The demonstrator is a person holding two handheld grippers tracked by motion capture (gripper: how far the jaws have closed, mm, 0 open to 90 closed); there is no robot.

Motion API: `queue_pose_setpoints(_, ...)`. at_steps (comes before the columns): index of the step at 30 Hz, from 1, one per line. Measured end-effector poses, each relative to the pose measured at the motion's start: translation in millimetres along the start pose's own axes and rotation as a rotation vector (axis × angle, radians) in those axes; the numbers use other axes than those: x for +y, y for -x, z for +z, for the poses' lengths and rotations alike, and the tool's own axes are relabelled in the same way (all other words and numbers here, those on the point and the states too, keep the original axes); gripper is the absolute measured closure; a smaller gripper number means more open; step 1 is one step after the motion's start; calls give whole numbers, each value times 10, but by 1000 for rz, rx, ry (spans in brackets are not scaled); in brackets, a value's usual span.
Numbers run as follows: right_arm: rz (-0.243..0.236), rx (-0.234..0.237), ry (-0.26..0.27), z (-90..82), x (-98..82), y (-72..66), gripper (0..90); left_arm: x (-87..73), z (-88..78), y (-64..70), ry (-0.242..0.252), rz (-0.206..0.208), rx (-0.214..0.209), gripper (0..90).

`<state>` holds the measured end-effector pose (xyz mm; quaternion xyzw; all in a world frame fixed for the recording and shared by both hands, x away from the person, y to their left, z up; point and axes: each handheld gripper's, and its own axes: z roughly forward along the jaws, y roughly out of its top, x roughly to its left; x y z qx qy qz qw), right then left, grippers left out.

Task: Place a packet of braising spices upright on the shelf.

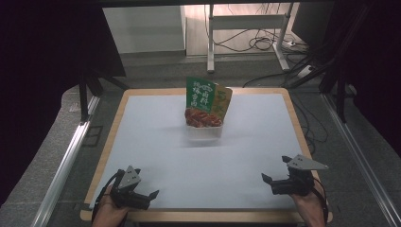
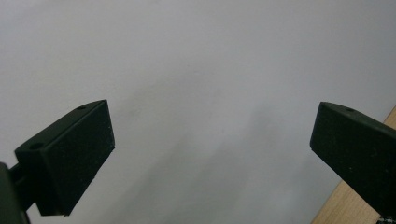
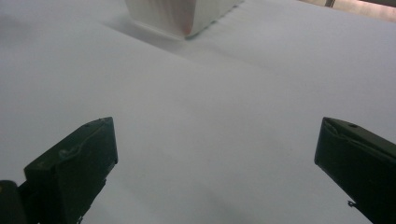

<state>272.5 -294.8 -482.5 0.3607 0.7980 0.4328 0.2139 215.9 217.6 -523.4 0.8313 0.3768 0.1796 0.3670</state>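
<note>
Both grippers sit at the table's near edge: the left gripper [image 1: 143, 190] at seven o'clock, the right gripper [image 1: 275, 171] at five o'clock, each with jaws spread wide and empty. Toward twelve o'clock, mid-table, a white container [image 1: 204, 132] holds upright snack packets [image 1: 206, 102] on the white mat [image 1: 165, 142], well apart from both.

Packets [image 1: 206, 101] upright in tub [image 1: 204, 132] mid-table [image 1: 255, 156], left tongs [image 1: 144, 188] near-left corner, right tongs [image 1: 275, 170] near-right

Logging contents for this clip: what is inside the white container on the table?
Food packets stand upright inside the white container, a green one in front, a yellowish one behind. Its walls hide their lower ends and anything beneath.
</note>
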Motion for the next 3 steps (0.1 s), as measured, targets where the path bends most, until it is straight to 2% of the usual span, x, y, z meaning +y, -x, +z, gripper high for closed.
queue_pose_setpoints(3, -5, 7, 8, -7, 2, 2, 0, 4, 3, 0, -1, -1, 1, 0)
